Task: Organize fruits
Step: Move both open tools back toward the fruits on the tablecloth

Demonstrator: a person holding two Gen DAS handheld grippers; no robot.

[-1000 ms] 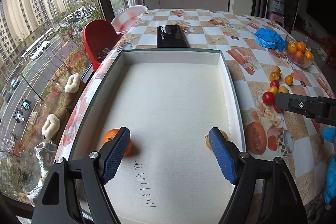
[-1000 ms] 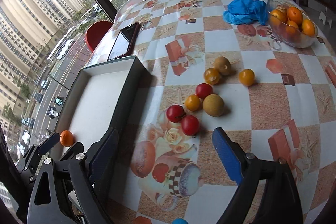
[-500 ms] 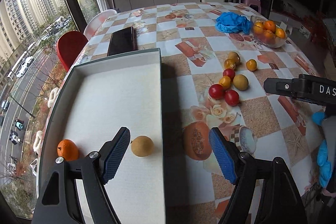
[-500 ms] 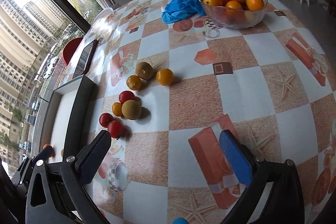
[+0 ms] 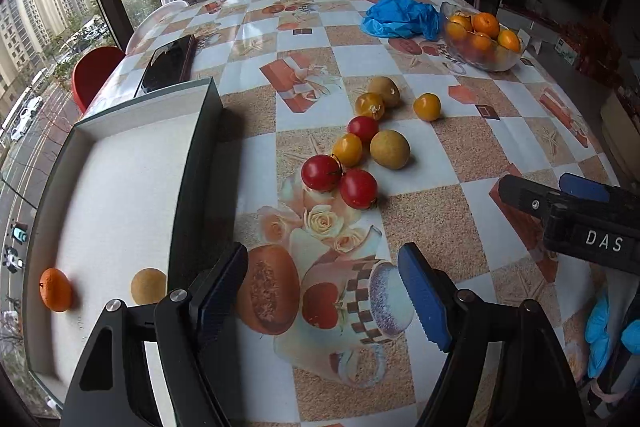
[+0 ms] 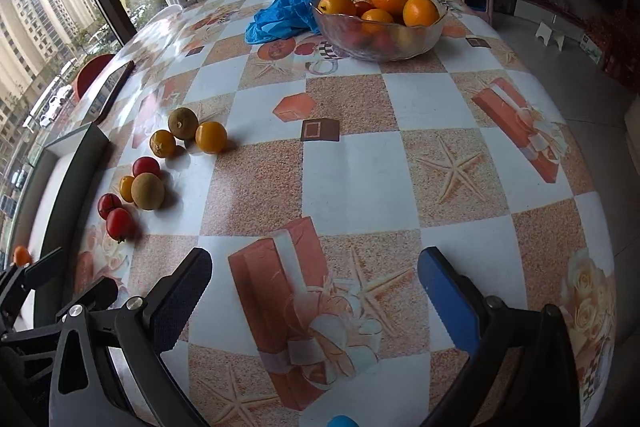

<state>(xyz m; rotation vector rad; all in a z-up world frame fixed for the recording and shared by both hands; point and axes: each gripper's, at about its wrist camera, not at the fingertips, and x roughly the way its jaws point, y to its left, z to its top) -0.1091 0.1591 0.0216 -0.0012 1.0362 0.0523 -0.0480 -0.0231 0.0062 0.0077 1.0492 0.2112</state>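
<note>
A shallow white tray [image 5: 200, 115] lies at the left of the table; an orange [image 5: 56, 289] and a tan round fruit [image 5: 148, 286] rest in it. To its right a cluster of loose fruit sits on the tablecloth: two red tomatoes [image 5: 338, 181], small yellow ones [image 5: 347, 149] and brown-green fruits [image 5: 390, 149]. My left gripper [image 5: 324, 283] hovers open and empty just right of the tray's wall, short of the cluster. My right gripper [image 6: 316, 299] stands wide open and empty over bare cloth, with the cluster [image 6: 148, 191] to its left.
A glass bowl [image 6: 380, 43] of oranges stands at the far side beside a crumpled blue bag [image 6: 280, 17]. A dark phone [image 5: 170, 63] lies behind the tray. A red chair [image 5: 94, 71] stands by the window. The right gripper's body [image 5: 572, 215] shows at the right in the left wrist view.
The left gripper swung right, from over the tray to past its right wall. The right gripper swung right too, away from the fruit cluster toward the bowl side, and its jaws widened.
</note>
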